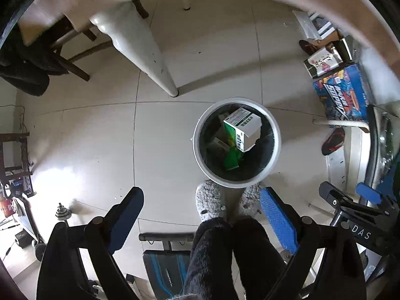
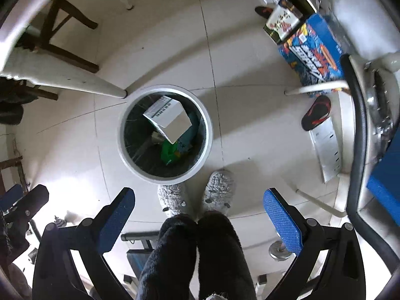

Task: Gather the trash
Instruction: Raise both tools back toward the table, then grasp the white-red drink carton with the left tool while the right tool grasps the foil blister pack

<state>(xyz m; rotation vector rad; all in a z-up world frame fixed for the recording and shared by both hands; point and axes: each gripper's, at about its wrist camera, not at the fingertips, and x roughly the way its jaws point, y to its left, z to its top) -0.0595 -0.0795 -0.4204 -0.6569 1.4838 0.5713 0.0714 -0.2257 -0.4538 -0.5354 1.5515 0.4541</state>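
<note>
A round white trash bin (image 1: 200, 147) with a dark liner stands on the tiled floor, also in the right wrist view (image 2: 122, 135). Inside lie a white and green carton (image 1: 243, 128) (image 2: 170, 118), a green packet (image 1: 231, 161) (image 2: 168, 153) and other scraps. My left gripper (image 1: 200, 205) hangs open and empty high above the floor, just short of the bin. My right gripper (image 2: 198, 202) is open and empty too, above the floor to the bin's right. The right gripper's arm shows at the right edge of the left wrist view (image 1: 350, 207).
The person's grey slippers (image 2: 220, 190) stand next to the bin. A white table leg (image 1: 150, 57) is beside it, a wooden chair (image 1: 72, 57) further left. Blue and printed boxes (image 1: 342, 95), a red-black sandal (image 2: 316, 112), weights and a bench (image 1: 165, 257) lie around.
</note>
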